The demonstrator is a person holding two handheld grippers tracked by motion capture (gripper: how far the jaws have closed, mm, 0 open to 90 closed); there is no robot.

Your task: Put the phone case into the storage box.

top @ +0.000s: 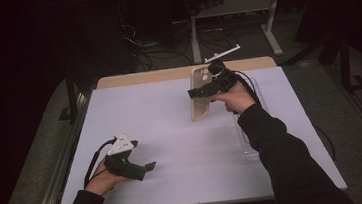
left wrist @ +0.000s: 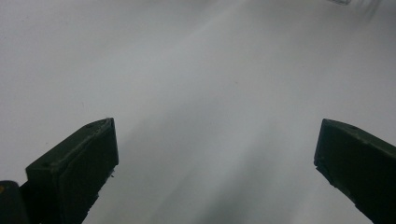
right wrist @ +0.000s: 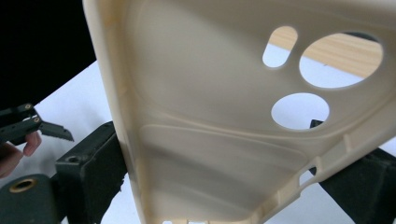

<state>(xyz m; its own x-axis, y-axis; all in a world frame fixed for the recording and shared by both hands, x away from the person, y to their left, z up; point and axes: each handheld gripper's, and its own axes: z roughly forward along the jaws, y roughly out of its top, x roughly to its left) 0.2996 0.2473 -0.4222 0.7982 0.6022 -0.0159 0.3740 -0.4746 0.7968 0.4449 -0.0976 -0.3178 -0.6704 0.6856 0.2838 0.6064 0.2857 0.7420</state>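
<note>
A cream phone case point(top: 199, 95) with round camera holes is held above the white table, toward the back right. My right gripper point(top: 199, 93) is shut on it, one jaw on each long edge. The right gripper view looks into the case's inner side point(right wrist: 205, 116), squeezed between the two black jaws. My left gripper point(top: 147, 168) rests low at the front left of the table, open. Its two jaws stand wide apart over bare white table point(left wrist: 210, 93) in the left gripper view, with nothing between them.
A clear plastic tray point(top: 245, 136) lies on the table under the right forearm. A wooden strip point(top: 156, 75) runs along the table's far edge. Beyond it are a desk frame point(top: 234, 26) and floor cables in the dark.
</note>
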